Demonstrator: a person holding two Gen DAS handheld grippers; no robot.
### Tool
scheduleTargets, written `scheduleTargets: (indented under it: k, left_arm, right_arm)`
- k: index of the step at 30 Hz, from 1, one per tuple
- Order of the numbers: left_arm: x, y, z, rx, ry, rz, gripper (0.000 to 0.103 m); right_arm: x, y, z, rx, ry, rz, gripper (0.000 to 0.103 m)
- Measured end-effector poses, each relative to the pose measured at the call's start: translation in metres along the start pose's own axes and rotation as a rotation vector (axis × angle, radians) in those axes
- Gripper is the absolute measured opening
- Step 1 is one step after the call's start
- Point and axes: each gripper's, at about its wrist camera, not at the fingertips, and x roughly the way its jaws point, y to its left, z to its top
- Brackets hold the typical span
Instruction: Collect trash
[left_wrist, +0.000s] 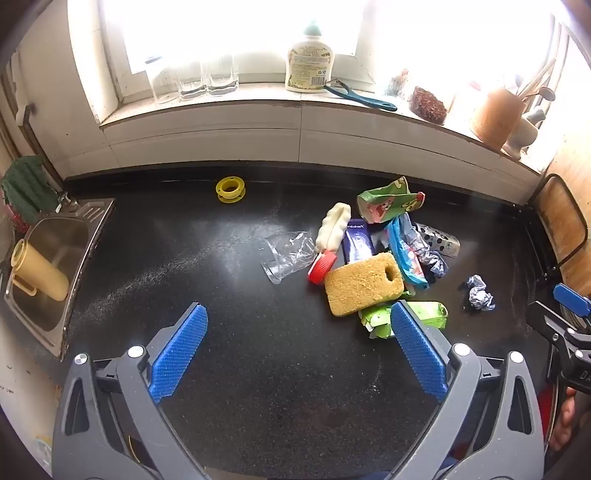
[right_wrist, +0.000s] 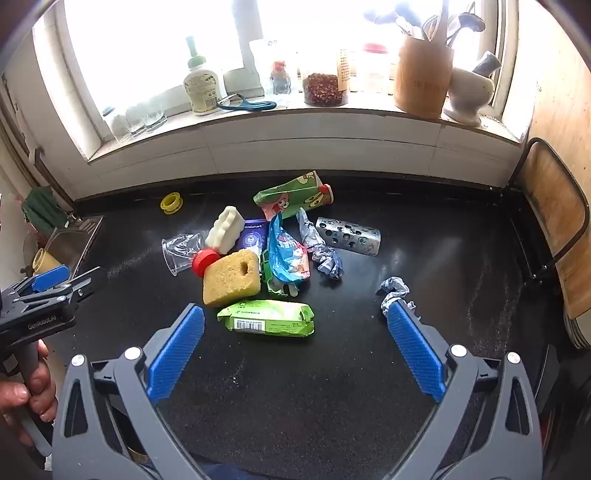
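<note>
A heap of trash lies on the black counter (right_wrist: 295, 369): a yellow sponge (right_wrist: 231, 277), a green wipes pack (right_wrist: 269, 318), a blue wrapper (right_wrist: 286, 256), a green carton (right_wrist: 295, 194), a red cap (right_wrist: 204, 261), a crushed clear cup (right_wrist: 181, 249), a white sponge (right_wrist: 225, 229), a pill blister (right_wrist: 349, 230) and crumpled paper (right_wrist: 393, 290). My right gripper (right_wrist: 295, 325) hangs open above the counter, the wipes pack just beyond its fingertips. My left gripper (left_wrist: 299, 321) is open too, left of the heap, near the yellow sponge (left_wrist: 364, 282) and wipes pack (left_wrist: 406, 317).
A steel sink (left_wrist: 55, 258) holding a yellow jug (left_wrist: 38, 273) sits at the left. A yellow tape reel (left_wrist: 229, 189) lies by the back wall. The windowsill carries a soap bottle (left_wrist: 309, 61), glasses, a peeler, jars and a wooden utensil holder (right_wrist: 423, 74). A chair (right_wrist: 557, 236) stands at right.
</note>
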Motion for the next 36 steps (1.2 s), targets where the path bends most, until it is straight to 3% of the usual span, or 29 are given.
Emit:
scheduleTargets:
  k: [4,10,13,36]
  left_arm:
    - [0.004,0.001,0.001,-0.004,0.017,0.014,0.097]
    - [0.001,-0.029,0.006,0.029,0.01,0.054,0.097]
    - [0.0,-0.008,-0.001,0.02,0.005,-0.002,0.097]
    - [0.003,-0.011,0.001,0.026,0.009,-0.01,0.097]
  right_arm:
    - [0.002,0.001,0.001,0.001,-0.001,0.008,0.096]
    - [0.0,-0.001,0.003,-0.005,-0.008,0.014,0.096]
    - [0.001,0.004,0.002,-0.011,-0.01,0.007,0.096]
    - [0.002,-0.003,0.008,-0.021,0.0,0.008,0.096]
